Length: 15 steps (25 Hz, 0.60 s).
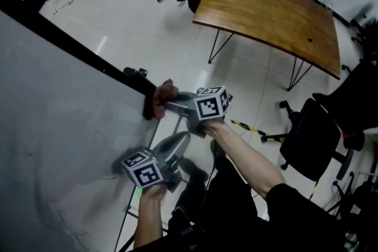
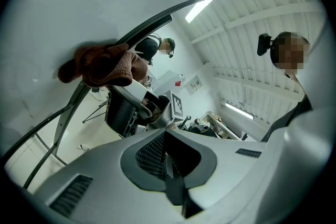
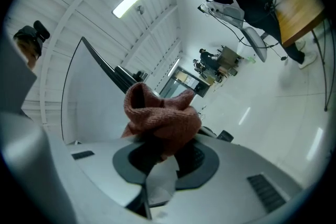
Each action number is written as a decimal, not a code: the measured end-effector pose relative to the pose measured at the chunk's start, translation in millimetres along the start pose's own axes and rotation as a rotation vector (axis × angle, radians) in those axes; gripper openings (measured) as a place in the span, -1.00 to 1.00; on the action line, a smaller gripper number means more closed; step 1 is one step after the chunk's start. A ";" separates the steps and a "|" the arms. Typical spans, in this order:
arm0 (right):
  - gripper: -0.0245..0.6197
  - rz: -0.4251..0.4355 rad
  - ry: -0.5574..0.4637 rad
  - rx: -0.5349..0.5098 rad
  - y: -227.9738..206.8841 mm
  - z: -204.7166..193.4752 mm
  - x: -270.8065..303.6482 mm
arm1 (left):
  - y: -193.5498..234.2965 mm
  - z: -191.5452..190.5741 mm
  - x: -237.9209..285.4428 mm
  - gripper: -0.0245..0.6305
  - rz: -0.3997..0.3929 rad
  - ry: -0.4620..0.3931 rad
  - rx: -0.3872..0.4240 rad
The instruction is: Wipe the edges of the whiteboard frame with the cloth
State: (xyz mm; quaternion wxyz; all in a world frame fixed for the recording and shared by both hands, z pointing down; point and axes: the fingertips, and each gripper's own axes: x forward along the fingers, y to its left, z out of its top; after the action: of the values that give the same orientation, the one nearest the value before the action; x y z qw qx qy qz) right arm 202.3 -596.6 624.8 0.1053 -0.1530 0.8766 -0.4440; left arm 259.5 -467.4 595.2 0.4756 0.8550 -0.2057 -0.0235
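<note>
Cloth (image 1: pixel 163 96), reddish-brown and bunched, sits against the black frame (image 1: pixel 77 47) at the edge of the whiteboard (image 1: pixel 53 138) in the head view, held by the right gripper (image 1: pixel 170 104). That gripper's marker cube (image 1: pixel 211 103) carries only black-and-white square patterns. The left gripper (image 1: pixel 180 140) hangs just below, apart from the cloth, and its tip is blurred. A wooden table (image 1: pixel 277 15) and an office chair (image 1: pixel 313 138) stand beyond, the chair cut off at the picture's edge.

In the left gripper view its jaws are pressed together with nothing between them. The cloth lies folded over the frame above. Notices (image 2: pixel 195 83) on the far wall are too small to read.

In the right gripper view the jaws are clamped on the cloth, which rises in a lump and hides where it meets the frame.
</note>
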 end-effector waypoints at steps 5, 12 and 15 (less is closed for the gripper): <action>-0.68 -0.009 0.008 0.031 -15.3 -12.7 -3.0 | 11.7 -10.4 2.0 -0.94 0.009 -0.005 -0.031; -0.68 -0.045 0.036 0.066 -41.4 -30.0 -3.8 | 25.7 -20.2 3.9 -0.94 0.022 -0.009 -0.072; -0.68 -0.060 0.052 0.077 -52.4 -37.8 -4.5 | 30.9 -21.2 4.1 -0.94 0.030 -0.017 -0.083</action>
State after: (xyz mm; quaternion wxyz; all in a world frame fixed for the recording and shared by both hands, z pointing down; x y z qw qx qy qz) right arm 203.6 -596.1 689.6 0.0750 -0.1632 0.8562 -0.4844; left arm 258.2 -466.2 632.8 0.5092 0.8310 -0.2216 -0.0322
